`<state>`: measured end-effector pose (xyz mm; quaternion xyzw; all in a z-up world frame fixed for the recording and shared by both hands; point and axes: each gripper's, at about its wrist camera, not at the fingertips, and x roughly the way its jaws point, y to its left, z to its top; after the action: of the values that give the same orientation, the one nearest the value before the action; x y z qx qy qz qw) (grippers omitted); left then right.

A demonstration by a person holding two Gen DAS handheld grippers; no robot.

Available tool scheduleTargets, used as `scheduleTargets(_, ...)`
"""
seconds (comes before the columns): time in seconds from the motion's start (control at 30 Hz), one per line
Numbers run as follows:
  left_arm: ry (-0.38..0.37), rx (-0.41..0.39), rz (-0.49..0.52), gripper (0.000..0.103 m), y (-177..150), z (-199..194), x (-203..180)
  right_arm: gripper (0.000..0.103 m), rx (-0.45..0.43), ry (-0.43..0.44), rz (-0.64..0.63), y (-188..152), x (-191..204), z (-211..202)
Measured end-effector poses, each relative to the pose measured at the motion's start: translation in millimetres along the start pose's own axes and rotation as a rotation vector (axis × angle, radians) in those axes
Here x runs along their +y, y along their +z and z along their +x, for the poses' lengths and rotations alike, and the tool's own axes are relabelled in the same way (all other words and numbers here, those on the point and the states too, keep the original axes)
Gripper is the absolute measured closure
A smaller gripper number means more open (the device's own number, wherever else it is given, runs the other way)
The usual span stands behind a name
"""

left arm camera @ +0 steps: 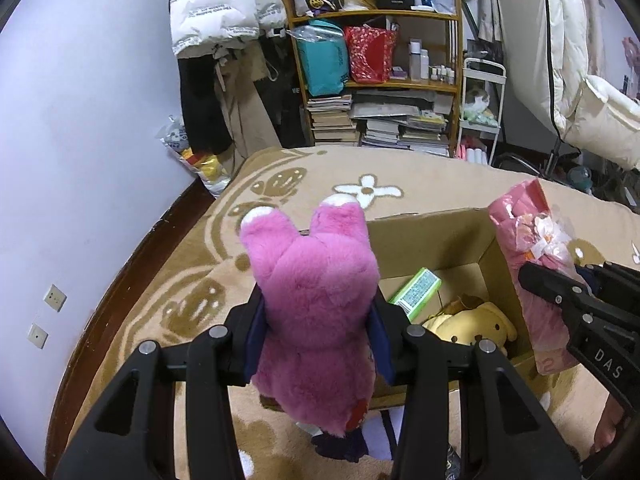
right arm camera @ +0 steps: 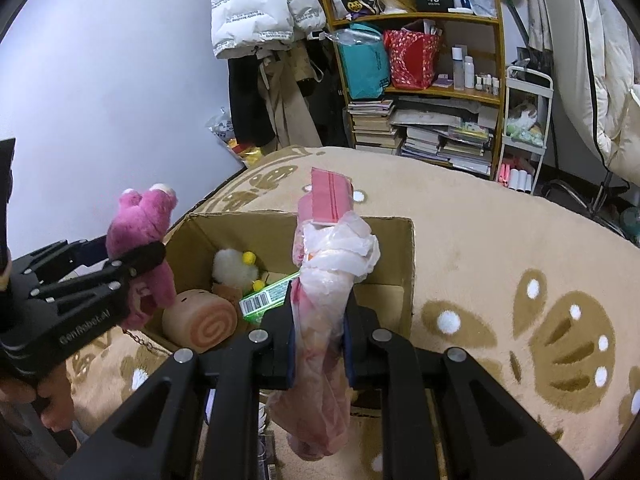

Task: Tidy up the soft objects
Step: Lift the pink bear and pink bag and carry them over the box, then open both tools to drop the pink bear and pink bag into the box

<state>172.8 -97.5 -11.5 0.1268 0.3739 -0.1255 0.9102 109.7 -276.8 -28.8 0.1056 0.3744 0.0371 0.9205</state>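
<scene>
My left gripper [left arm camera: 316, 312] is shut on a pink plush bear [left arm camera: 316, 280] and holds it upright at the left edge of an open cardboard box [left arm camera: 496, 248]; the bear also shows in the right wrist view [right arm camera: 140, 240]. My right gripper [right arm camera: 318, 312] is shut on a pink packet wrapped in clear plastic [right arm camera: 324, 264], held above the box [right arm camera: 404, 264]; the packet also shows in the left wrist view [left arm camera: 532, 264]. Inside the box lie a yellow plush [left arm camera: 472, 324], a swirl-roll plush [right arm camera: 200, 320], a white fluffy toy [right arm camera: 230, 266] and a green carton [right arm camera: 268, 300].
The box sits on a beige patterned rug [right arm camera: 520, 260]. A bookshelf [left arm camera: 372, 80] with bags and stacked books stands behind, with hanging coats [left arm camera: 216, 20] to its left and a white cart [left arm camera: 480, 108] to its right. The purple wall [left arm camera: 80, 120] runs along the left.
</scene>
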Motion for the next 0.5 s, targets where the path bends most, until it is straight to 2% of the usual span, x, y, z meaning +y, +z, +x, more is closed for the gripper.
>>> scheduleTargets(0.5,-0.044,0.085,-0.049,0.055,-3,20,5,0.076,0.078,-0.002,-0.005,1,-4,17)
